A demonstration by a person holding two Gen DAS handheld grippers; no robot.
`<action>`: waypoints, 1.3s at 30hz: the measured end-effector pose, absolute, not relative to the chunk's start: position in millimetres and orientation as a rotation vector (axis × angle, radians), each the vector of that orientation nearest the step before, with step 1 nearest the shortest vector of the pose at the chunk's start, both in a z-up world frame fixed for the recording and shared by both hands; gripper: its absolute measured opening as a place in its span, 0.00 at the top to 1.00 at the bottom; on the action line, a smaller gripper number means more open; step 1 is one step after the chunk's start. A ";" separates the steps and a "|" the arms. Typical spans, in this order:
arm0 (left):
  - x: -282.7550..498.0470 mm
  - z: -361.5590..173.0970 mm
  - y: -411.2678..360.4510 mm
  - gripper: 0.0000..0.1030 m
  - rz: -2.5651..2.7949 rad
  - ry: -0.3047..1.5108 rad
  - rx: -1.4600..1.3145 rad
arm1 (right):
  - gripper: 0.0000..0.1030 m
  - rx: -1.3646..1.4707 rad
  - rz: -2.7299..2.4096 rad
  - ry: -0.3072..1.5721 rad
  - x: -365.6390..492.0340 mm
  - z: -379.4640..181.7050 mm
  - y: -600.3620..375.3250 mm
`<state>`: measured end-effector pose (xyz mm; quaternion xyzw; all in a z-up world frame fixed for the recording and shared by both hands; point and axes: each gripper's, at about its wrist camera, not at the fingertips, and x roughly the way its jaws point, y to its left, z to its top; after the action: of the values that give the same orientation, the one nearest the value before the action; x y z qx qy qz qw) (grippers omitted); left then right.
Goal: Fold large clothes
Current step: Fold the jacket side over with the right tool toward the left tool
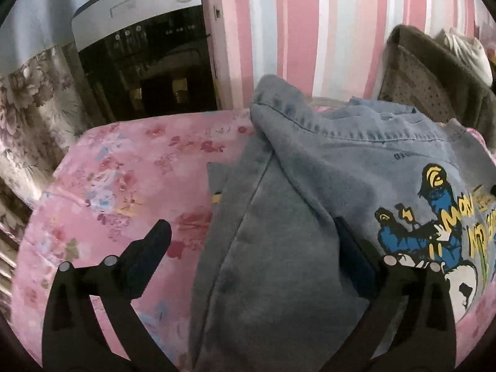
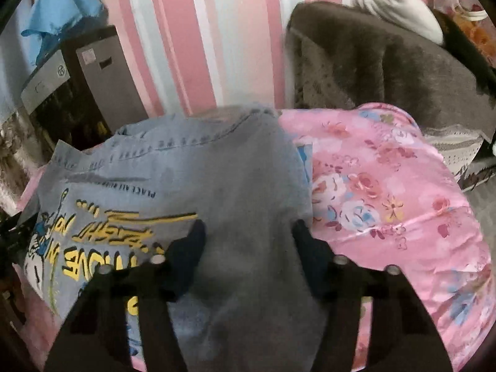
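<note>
Sweatshirt [image 1: 310,204] mid-fold on the pink floral bed [image 1: 124,167].
I have both claws spread wide, left claw [image 1: 254,241] and right claw [image 2: 248,235], each straddling a grey folded-in side panel (print facing up), probably to flatten it.

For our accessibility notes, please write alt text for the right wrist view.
A grey-blue sweatshirt with a yellow and blue print lies on a pink floral bedsheet; the open right gripper straddles a fold of it. Behind are a striped wall and a brown blanket.
</note>
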<state>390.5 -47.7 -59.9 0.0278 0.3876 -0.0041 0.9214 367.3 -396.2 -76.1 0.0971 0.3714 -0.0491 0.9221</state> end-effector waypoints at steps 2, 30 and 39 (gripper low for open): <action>390.8 -63.4 -40.9 0.16 -0.042 0.789 -0.008 | 0.73 0.207 -0.134 0.752 366.3 -78.6 -403.0; 351.6 -1.8 -37.3 0.11 0.191 0.594 0.028 | 0.17 0.514 -0.173 0.757 299.5 -79.8 -454.2; 334.4 20.5 -119.4 0.03 -0.072 0.601 -0.039 | 0.17 0.556 -0.142 0.733 302.5 -86.7 -447.4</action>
<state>334.4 -119.4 20.5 -0.0194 0.2961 -0.0356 0.9543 302.5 -447.4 -86.7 0.2682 0.3532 -0.0686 0.8937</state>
